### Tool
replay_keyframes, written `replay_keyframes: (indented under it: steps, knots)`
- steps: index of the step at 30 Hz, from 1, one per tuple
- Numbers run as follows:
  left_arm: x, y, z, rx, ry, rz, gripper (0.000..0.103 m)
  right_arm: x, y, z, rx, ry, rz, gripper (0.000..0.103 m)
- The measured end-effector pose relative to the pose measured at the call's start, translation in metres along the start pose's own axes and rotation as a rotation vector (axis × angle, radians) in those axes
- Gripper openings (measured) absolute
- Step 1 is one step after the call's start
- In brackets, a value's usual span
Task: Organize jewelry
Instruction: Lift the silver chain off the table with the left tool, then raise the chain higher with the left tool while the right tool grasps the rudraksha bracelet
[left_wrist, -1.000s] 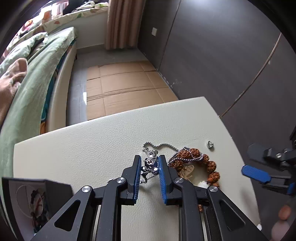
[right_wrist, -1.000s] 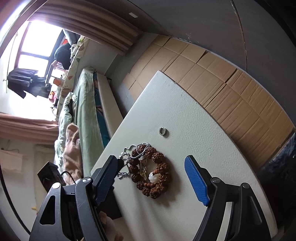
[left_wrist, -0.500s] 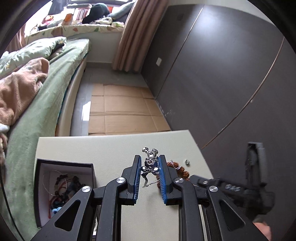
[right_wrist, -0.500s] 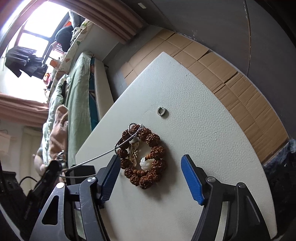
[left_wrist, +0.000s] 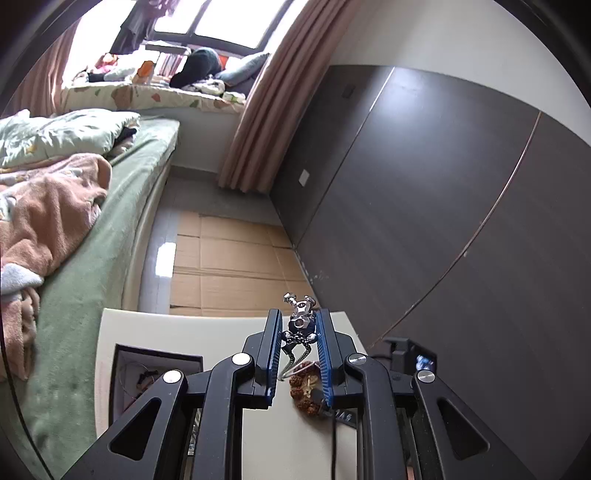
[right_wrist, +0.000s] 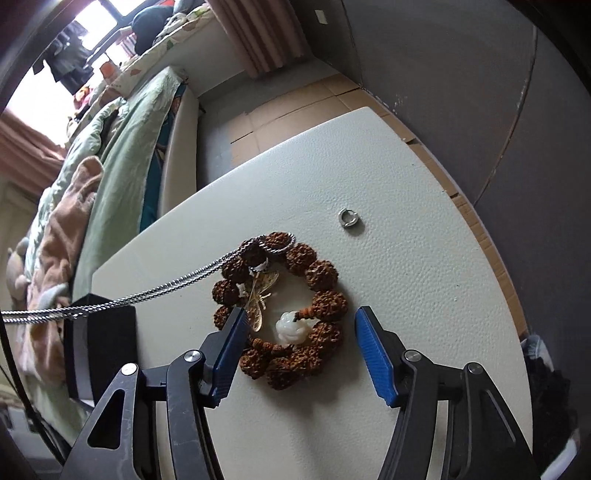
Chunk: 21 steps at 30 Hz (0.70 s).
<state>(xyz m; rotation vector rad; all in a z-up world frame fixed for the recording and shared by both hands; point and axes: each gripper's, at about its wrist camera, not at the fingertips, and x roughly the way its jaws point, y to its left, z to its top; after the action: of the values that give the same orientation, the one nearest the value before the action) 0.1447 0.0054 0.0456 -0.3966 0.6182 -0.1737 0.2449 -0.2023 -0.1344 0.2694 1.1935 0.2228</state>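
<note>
My left gripper is shut on a silver figure pendant and holds it high above the table. Its silver chain runs taut from the left edge to the brown bead bracelet, where its far end lies hooked over the top beads. The bracelet lies on the white table with a gold charm and a white carved bead inside its ring. My right gripper hovers over the bracelet with its jaws closing, one on each side of the ring; the pads stand apart from the beads.
A small silver ring lies alone on the table beyond the bracelet. A black jewelry box with a white lining stands open at the table's left side. A bed runs along the left; cardboard covers the floor past the table.
My left gripper has risen with the pendant, pulling the chain taut off the bracelet. My right gripper has moved over the bracelet, rolled, and its jaws have narrowed.
</note>
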Motion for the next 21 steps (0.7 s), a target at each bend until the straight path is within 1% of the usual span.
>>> replay_keyframes:
  steps: [3, 6, 7, 8, 9, 14, 16, 20, 21]
  knots:
    - [-0.011, 0.003, 0.004, -0.011, -0.027, -0.004, 0.019, 0.000, 0.009, -0.006, -0.064, 0.007, -0.033, 0.062]
    - [-0.019, 0.006, 0.008, -0.016, -0.047, -0.002, 0.019, -0.003, 0.008, -0.010, -0.077, 0.021, -0.012, 0.060]
    - [-0.023, 0.007, 0.009, -0.018, -0.054, -0.001, 0.019, -0.004, 0.005, -0.011, -0.080, 0.020, -0.011, 0.055]
    - [-0.025, 0.007, 0.009, -0.020, -0.059, -0.001, 0.019, -0.006, 0.002, -0.012, -0.081, 0.021, -0.029, 0.041]
    - [-0.027, 0.008, 0.009, -0.021, -0.063, -0.001, 0.019, -0.007, 0.001, -0.012, -0.089, 0.022, -0.057, 0.036]
    - [-0.034, 0.009, 0.008, -0.025, -0.074, 0.000, 0.019, -0.014, -0.007, -0.015, -0.101, 0.022, -0.041, 0.036]
    - [-0.038, 0.009, 0.008, -0.030, -0.079, -0.001, 0.019, -0.016, -0.011, -0.016, -0.075, 0.021, -0.022, 0.036]
    - [-0.050, 0.008, 0.011, -0.036, -0.107, -0.011, 0.019, -0.027, -0.020, -0.014, -0.004, -0.001, 0.070, 0.035]
    - [-0.055, 0.007, 0.012, -0.036, -0.118, -0.015, 0.019, -0.031, -0.021, -0.013, 0.008, -0.013, 0.089, 0.025]
